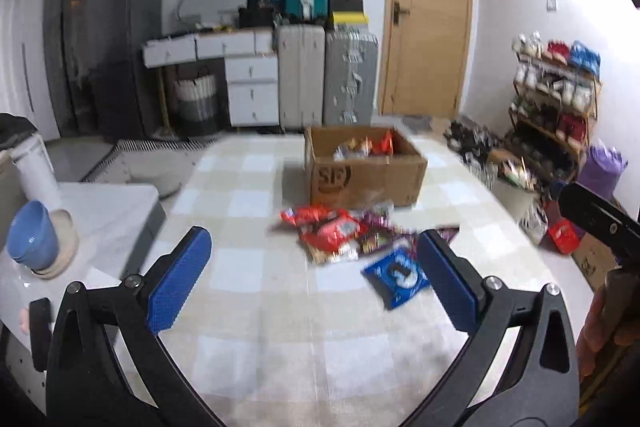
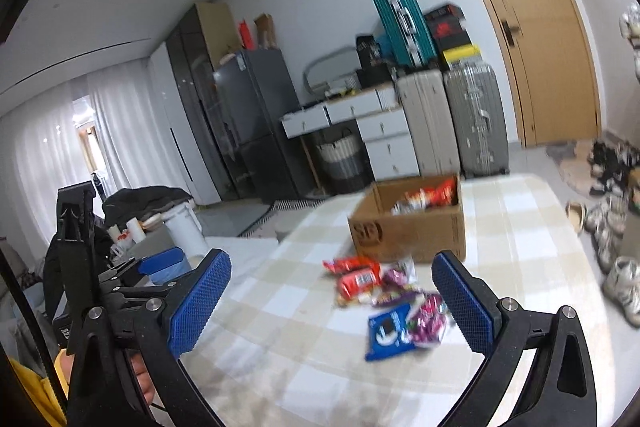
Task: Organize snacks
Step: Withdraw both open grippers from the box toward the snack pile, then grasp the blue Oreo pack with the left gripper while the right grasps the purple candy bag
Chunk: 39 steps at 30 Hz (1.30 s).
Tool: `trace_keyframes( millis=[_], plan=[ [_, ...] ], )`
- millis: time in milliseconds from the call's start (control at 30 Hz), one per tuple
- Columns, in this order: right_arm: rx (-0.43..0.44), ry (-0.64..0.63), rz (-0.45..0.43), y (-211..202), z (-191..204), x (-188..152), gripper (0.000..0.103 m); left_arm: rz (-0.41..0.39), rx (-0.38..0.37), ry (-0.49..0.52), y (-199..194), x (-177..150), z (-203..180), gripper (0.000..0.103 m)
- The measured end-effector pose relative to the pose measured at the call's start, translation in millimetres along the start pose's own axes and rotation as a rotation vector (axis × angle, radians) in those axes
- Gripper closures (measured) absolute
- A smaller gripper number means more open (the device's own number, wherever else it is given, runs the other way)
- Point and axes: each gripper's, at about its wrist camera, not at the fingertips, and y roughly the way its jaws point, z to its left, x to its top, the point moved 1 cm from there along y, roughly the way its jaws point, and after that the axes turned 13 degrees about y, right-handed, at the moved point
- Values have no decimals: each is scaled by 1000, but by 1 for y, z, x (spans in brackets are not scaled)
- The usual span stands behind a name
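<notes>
Already we are finding some packets inside the brown cardboard box (image 1: 366, 167) near the checked tabletop's (image 1: 248, 267) far edge; red, purple and blue snack packets (image 1: 348, 239) are still lying loose before it, both tongs (image 1: 314, 267) (image 2: 332, 301) spread empty.

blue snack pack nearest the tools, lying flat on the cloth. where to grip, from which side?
Probably from above, tilted, pinching one short edge of the blue snack pack. It lies flat on the checked tablecloth, so there's no standing side to close on. Take the near edge: purple packets crowd its far right. The right tool is open.
</notes>
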Motion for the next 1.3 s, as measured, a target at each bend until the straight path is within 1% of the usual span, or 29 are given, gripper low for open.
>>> trace_keyframes(
  millis=[100,233,367,500,633,733,800,867,933,1000,1067,1167,1267,1300],
  plan=[
    [-68,2,28,16,-22,-11,1,59,-47,8,35,-13,-7,0],
    [-100,37,68,36,-50,-22,1,105,-113,16,76,-27,-19,0],
    [-144,81,101,56,-78,-30,1,181,-174,12,123,-39,-33,0],
    [-169,115,136,74,-105,-35,1,243,-219,-23,163,-46,-43,0],
    [-193,125,164,92,-124,-34,1,299,-281,-74,196,-49,-51,0],
    [-194,132,178,104,-134,-31,1,350,-324,-103,219,-51,-60,0],
    [-202,142,171,109,-142,-30,1,389,-343,-115,234,-53,-68,2],
    [-186,172,165,111,-149,-32,1,408,-369,-130,248,-53,-73,2],
    [-179,193,178,115,-157,-34,2,415,-379,-131,258,-51,-80,2],
    [-179,195,191,118,-160,-36,9,431,-381,-129,269,-50,-86,2],
    [-179,209,185,120,-166,-36,15,446,-389,-141,280,-48,-92,2],
    [-171,231,178,121,-171,-37,15,465,-396,-157,297,-47,-102,3],
    [-165,236,191,125,-173,-40,15,461,-377,-151,308,-42,-108,9],
    [-163,236,196,125,-173,-41,16,458,-366,-157,308,-42,-109,16]
  ],
)
